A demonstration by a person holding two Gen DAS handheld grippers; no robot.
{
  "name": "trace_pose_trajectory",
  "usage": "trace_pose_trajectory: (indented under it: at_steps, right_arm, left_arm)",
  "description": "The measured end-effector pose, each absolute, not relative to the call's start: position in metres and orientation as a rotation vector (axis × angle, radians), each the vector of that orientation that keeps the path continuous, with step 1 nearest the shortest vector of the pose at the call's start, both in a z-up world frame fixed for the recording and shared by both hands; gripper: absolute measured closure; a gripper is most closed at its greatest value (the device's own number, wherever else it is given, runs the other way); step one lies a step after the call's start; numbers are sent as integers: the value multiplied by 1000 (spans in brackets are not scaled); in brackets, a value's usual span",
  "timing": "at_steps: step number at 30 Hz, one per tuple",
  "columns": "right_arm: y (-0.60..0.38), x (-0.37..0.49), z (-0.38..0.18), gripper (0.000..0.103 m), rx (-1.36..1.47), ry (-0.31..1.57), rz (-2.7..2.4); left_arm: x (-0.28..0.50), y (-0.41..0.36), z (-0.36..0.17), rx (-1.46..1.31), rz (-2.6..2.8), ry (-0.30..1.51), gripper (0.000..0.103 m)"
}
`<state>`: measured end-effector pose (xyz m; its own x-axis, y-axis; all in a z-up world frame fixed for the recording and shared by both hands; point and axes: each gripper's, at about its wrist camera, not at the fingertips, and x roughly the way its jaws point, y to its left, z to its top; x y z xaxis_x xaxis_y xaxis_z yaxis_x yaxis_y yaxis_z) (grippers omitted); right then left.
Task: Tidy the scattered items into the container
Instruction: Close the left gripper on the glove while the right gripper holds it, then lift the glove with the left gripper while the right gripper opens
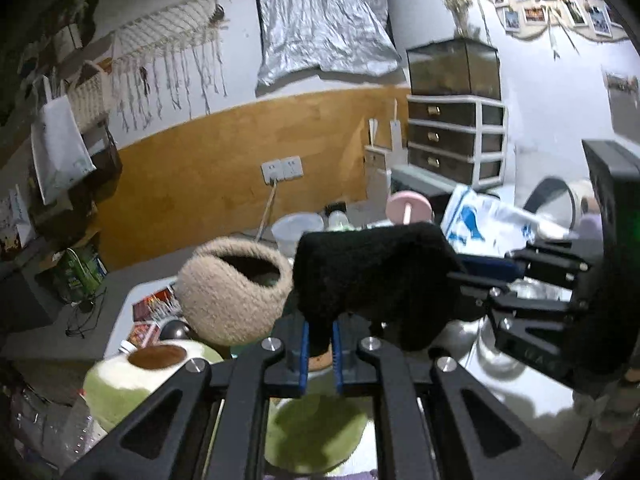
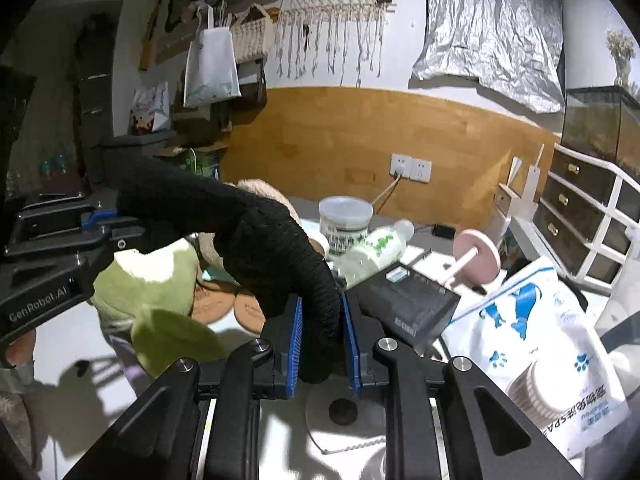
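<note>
A black knitted cloth (image 1: pixel 372 272) hangs stretched between both grippers above the table. My left gripper (image 1: pixel 320 346) is shut on its lower end, the blue pads (image 1: pixel 304 356) pinching it. My right gripper (image 2: pixel 320 344) is shut on the other end of the black knitted cloth (image 2: pixel 276 248). The right gripper (image 1: pixel 484 280) also shows at the right of the left wrist view, and the left gripper (image 2: pixel 106 222) at the left of the right wrist view. A beige woven basket (image 1: pixel 236 284) stands open just left of the cloth; in the right wrist view the basket (image 2: pixel 260 190) is mostly hidden behind it.
Green plush pieces (image 1: pixel 132 376) and a green pad (image 1: pixel 316 432) lie below. A green plush (image 2: pixel 160 280), cork coasters (image 2: pixel 224 304), white tub (image 2: pixel 346 216), bottle (image 2: pixel 376 248), black device (image 2: pixel 412 296), pink spool (image 2: pixel 478 258) and white-blue bag (image 2: pixel 540 332) crowd the table. Drawers (image 1: pixel 456 140) stand behind.
</note>
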<state>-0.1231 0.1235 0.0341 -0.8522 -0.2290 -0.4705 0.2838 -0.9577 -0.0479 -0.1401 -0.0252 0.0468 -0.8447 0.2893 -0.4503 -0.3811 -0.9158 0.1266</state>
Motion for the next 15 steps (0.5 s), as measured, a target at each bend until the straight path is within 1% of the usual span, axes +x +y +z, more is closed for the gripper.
trace_pose_trajectory:
  at_steps: [6, 10, 11, 12, 15]
  right_arm:
    - [122, -120, 58, 84, 617, 181, -2799]
    - [124, -117, 72, 84, 573, 190, -2816]
    - [125, -117, 76, 87, 557, 191, -2823]
    - [126, -116, 78, 97, 553, 185, -2822]
    - [131, -114, 77, 97, 560, 157, -2803]
  left_arm:
    - [-133, -27, 72, -546, 2726, 251, 94]
    - [-127, -24, 87, -498, 2732, 250, 95]
    - [-126, -23, 90, -490, 2732, 248, 95]
    - [-125, -22, 92, -485, 2731, 248, 95]
    - [-125, -16, 94, -478, 2725, 257, 95]
